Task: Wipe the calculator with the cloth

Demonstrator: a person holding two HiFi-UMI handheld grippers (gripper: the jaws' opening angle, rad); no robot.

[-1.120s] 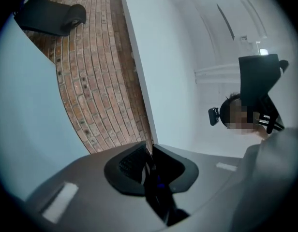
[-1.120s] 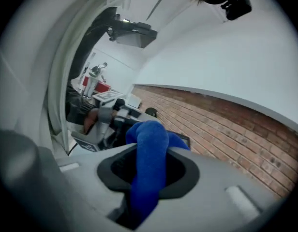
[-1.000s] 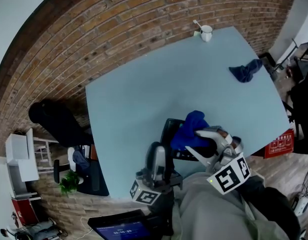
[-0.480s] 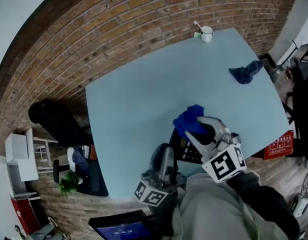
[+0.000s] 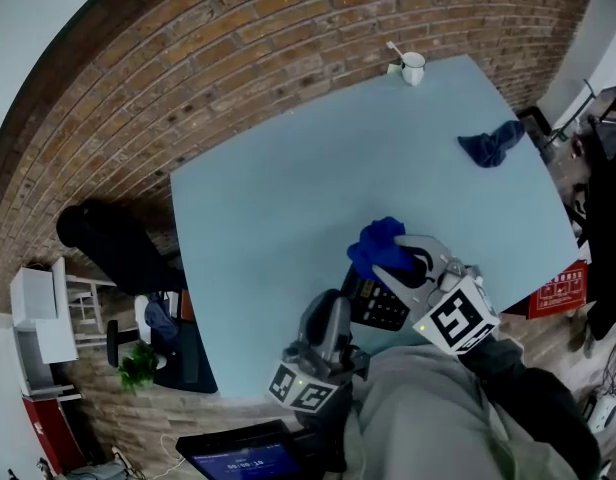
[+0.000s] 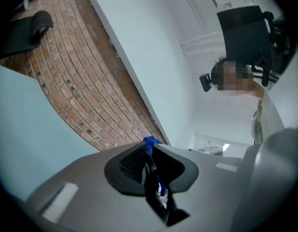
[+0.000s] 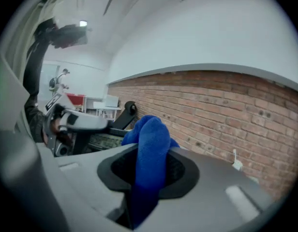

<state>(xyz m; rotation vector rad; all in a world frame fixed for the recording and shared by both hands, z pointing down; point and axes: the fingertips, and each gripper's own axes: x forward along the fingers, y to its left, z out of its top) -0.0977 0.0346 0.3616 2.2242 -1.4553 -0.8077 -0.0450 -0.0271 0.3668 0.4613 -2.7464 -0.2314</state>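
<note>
The wipe seems midway: left tongs (image 5: 340, 306) pinch the calculator (image 5: 376, 306), right tongs (image 5: 404, 259) clamp the cloth (image 5: 378, 245) on its far end, near keys apparently unwiped.

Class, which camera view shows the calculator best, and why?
The head view: the calculator shows its keypad face. The right gripper view catches only a strip of keys; the left gripper view shows only its thin edge between the jaws.
</note>
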